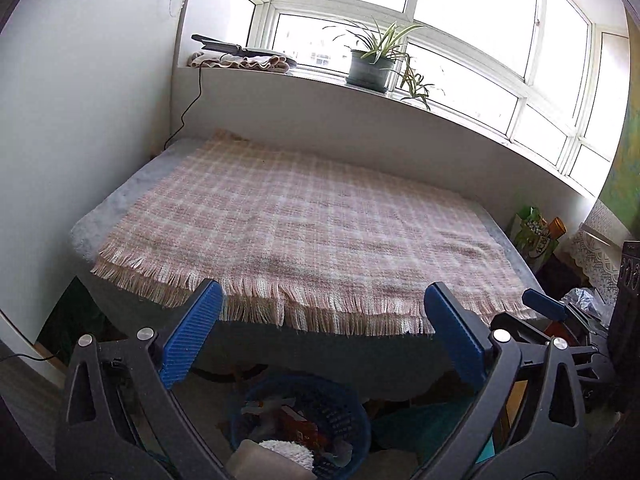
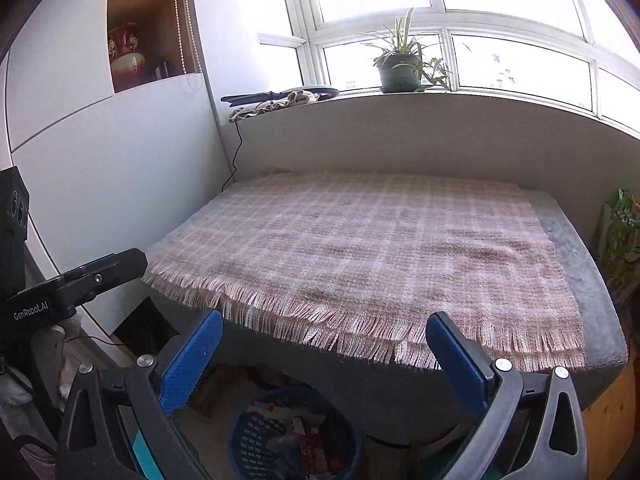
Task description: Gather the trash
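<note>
Both grippers, left gripper (image 1: 323,334) and right gripper (image 2: 324,362), spread wide and empty (2 tools idle), blue basket (image 1: 344,412) of trash directly below between them.

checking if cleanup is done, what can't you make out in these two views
- Blue basket contents: left wrist view, bottom edge and the left gripper cut them off; packaging too jumbled to name.
- Floor under the table: right wrist view, in shadow behind the plaid cloth fringe.
- Bags beside the table: left wrist view, small and warped at the edge.
</note>
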`<action>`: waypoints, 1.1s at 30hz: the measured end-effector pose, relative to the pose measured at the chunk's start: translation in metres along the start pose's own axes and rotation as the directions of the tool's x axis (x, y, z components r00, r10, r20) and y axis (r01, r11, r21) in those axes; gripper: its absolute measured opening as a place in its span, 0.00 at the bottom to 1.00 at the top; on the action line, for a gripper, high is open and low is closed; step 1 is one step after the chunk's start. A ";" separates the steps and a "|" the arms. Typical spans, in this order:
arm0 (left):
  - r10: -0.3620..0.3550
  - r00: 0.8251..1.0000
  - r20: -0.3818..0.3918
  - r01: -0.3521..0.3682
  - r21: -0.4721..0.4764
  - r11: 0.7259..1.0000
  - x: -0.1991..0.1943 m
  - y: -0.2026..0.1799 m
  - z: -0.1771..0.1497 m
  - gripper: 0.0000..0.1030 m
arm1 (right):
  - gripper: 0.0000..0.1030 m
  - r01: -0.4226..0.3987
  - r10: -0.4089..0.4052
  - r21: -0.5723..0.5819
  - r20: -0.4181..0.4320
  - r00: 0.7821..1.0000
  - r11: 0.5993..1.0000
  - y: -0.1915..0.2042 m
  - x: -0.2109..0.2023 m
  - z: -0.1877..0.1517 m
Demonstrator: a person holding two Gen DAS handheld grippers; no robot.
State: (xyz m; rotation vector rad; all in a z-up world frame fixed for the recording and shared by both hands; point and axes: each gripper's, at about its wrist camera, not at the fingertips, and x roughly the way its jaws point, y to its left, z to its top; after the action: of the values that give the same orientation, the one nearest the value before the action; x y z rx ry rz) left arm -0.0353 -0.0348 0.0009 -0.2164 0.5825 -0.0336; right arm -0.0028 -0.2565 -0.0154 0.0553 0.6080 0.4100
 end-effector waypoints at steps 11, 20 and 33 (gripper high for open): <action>0.010 1.000 0.020 -0.011 0.037 0.999 -0.009 -0.011 0.004 1.00 | 1.00 -0.008 0.008 -0.001 0.029 1.000 1.000 -0.001 -0.010 0.007; 0.006 1.000 0.023 -0.007 0.036 0.999 -0.009 -0.012 0.006 1.00 | 1.00 -0.011 0.010 0.022 0.020 1.000 1.000 -0.007 -0.007 0.006; 0.006 1.000 0.029 -0.006 0.021 1.000 -0.009 -0.013 0.005 1.00 | 1.00 -0.009 0.009 0.027 0.008 1.000 1.000 -0.006 -0.004 0.004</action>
State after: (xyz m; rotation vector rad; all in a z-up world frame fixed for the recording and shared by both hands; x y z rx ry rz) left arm -0.0395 -0.0456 0.0128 -0.1947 0.5542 -0.0308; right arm -0.0015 -0.2634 -0.0110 0.0858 0.6053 0.4097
